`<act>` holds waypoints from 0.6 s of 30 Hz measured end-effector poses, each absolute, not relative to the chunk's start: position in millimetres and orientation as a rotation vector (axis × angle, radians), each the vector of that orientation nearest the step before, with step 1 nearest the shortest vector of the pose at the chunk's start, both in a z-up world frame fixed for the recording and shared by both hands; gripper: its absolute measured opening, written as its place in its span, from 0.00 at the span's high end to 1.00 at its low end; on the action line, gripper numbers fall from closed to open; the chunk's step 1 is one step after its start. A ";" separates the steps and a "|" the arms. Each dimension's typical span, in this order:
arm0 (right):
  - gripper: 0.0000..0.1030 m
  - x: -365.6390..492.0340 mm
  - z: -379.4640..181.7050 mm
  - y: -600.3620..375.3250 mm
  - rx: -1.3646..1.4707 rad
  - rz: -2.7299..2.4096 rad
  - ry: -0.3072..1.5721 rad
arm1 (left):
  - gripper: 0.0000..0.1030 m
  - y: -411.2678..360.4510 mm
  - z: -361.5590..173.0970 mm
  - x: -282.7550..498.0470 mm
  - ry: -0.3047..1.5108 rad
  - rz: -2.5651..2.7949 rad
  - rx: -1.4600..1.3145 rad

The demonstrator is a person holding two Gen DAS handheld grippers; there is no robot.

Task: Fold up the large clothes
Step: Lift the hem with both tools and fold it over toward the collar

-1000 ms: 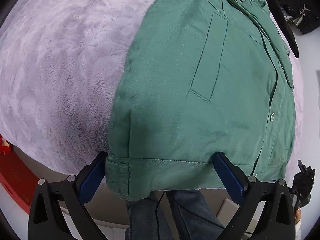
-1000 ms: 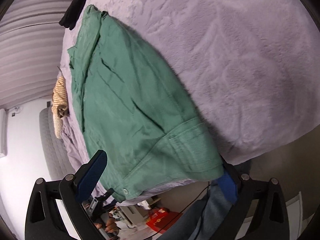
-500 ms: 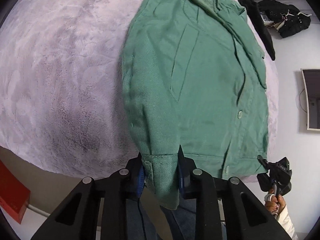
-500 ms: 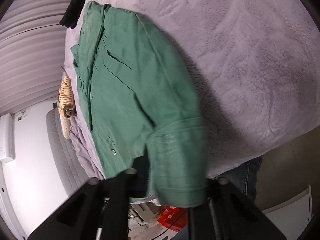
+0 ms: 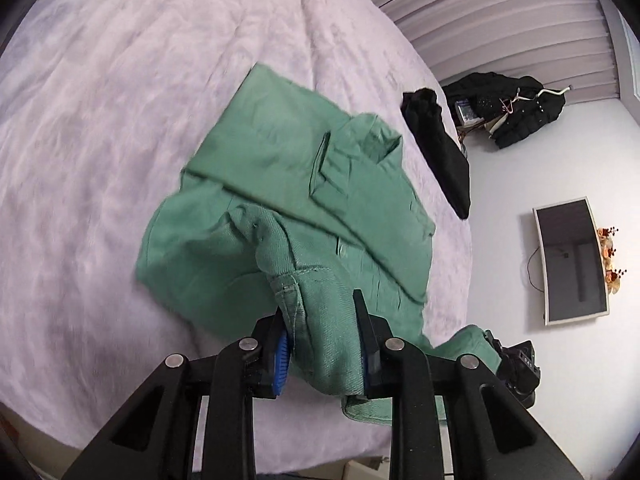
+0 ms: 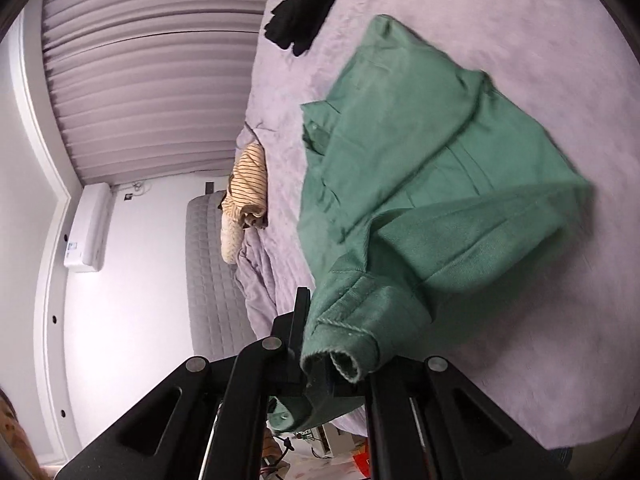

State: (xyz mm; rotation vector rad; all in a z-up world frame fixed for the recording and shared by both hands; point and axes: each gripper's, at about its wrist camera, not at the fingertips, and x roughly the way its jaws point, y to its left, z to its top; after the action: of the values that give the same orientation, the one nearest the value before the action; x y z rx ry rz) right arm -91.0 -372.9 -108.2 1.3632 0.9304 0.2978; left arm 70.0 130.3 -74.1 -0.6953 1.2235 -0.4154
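Lavender plush bedding [image 5: 120, 120] covers the bed that fills both wrist views, with a pleated grey curtain [image 6: 160, 80] and white walls behind.

Left hand-held gripper [image 5: 322, 344]: its jaws have just been closing and now clamp a bunched hem corner of the green jacket [image 5: 304, 200], the blue pads pressed into the cloth from both sides. Right hand-held gripper [image 6: 320, 364]: its jaws have also just been closing and are pinched nearly together on the other hem corner, where a rolled cuff-like edge of the same jacket [image 6: 440, 184] sticks out in front of the fingers.

From both grips the jacket's lower part rises off the bed and slopes away toward its upper half, which lies flat on the bedding with the collar and a chest pocket flap facing up. In the left view the right gripper's black body shows at the lower right, with cloth leading to it.

Beyond the collar lies a black garment [image 5: 440, 152]. A striped beige garment [image 6: 246, 188] sits further off by the grey quilted headboard [image 6: 212, 272]. A wall screen [image 5: 572, 260] hangs beside the bed.
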 end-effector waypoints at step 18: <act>0.93 167.1 -167.6 -411.2 1.168 0.197 1.116 | 0.73 84.5 -160.1 286.3 1.304 -0.194 -0.477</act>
State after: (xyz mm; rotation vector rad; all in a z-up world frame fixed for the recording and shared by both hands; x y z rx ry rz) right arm 167.1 -411.2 -167.6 1.1680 1.1162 0.1969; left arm 286.3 84.5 -160.1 -0.4773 1.3043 -0.1940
